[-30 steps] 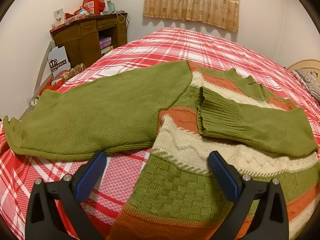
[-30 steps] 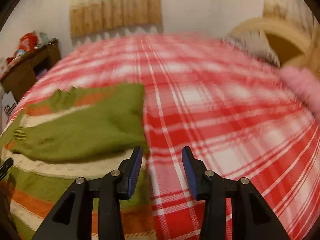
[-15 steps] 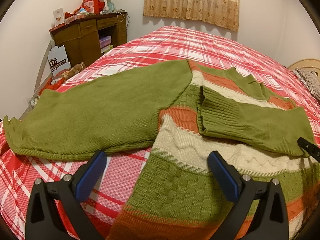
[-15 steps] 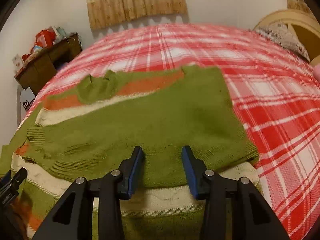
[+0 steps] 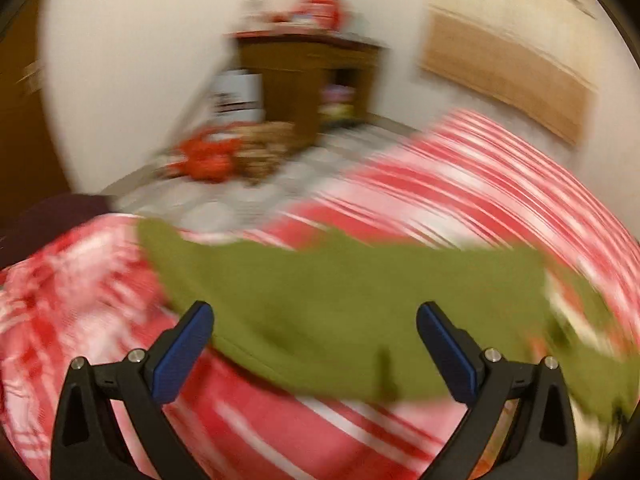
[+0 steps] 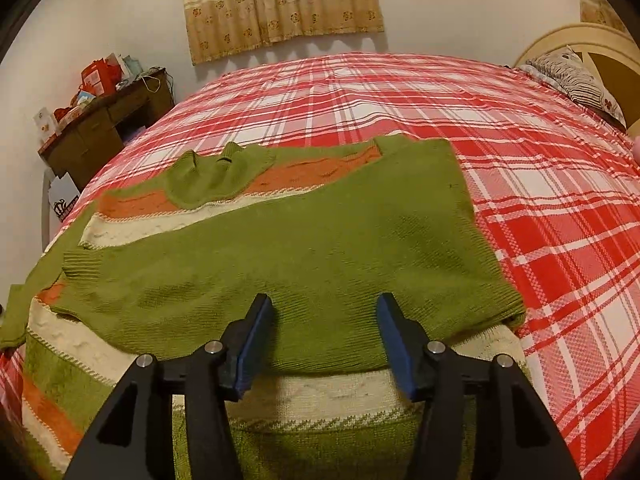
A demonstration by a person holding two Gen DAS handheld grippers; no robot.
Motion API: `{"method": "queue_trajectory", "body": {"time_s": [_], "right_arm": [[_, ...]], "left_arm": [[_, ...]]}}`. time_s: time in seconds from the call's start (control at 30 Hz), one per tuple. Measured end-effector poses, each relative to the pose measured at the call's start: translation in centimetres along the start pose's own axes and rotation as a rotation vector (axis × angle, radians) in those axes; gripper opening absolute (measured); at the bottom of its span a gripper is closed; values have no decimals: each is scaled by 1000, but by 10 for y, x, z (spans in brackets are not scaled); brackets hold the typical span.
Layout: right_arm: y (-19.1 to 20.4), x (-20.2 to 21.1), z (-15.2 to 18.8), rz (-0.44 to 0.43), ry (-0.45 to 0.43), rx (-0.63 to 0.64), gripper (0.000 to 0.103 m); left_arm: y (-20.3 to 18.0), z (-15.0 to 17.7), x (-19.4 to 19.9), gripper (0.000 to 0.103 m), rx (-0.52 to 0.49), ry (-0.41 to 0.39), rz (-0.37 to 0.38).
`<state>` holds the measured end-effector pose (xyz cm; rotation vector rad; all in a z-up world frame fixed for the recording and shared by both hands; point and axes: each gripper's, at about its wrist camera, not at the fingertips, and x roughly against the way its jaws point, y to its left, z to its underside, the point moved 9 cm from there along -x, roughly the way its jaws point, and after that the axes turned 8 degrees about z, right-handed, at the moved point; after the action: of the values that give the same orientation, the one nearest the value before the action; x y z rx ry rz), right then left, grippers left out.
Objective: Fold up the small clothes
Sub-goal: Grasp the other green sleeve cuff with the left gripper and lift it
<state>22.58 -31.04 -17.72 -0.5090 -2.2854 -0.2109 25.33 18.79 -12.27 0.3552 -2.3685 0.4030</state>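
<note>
A green, orange and cream striped sweater (image 6: 280, 208) lies flat on the red plaid bed (image 6: 540, 208). Its right green sleeve (image 6: 320, 256) is folded across the body. My right gripper (image 6: 324, 340) is open and empty, hovering over the sleeve's lower edge. In the blurred left wrist view, the spread-out left green sleeve (image 5: 340, 292) lies across the bed (image 5: 460, 192). My left gripper (image 5: 316, 344) is wide open and empty, just above that sleeve.
A wooden desk (image 6: 100, 128) with red boxes stands left of the bed; it also shows in the left wrist view (image 5: 304, 76). Clutter (image 5: 224, 152) lies on the floor. A curtain (image 6: 280, 4) hangs behind. A pillow (image 6: 576, 76) and headboard are at the far right.
The left gripper has swung quickly to the left, from facing the sweater body to facing the spread sleeve; its view is blurred. The right gripper has eased back slightly and opened wider.
</note>
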Motion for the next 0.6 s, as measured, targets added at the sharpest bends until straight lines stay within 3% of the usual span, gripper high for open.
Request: {"method": "queue_trajectory", "body": {"time_s": [0.1, 0.23, 0.33, 0.5, 0.6], "right_arm": [[1, 0, 0, 6, 0, 9, 58], [2, 0, 0, 11, 0, 14, 58], [2, 0, 0, 15, 1, 19, 59], [2, -1, 1, 16, 1, 24, 60], [3, -1, 1, 15, 1, 24, 60]], "left_arm": [[45, -26, -19, 97, 49, 2, -128], [80, -29, -52, 74, 52, 94, -299], [95, -19, -74, 69, 112, 171, -335], [89, -13, -78, 68, 75, 173, -428], [88, -11, -71, 59, 65, 177, -509]]}}
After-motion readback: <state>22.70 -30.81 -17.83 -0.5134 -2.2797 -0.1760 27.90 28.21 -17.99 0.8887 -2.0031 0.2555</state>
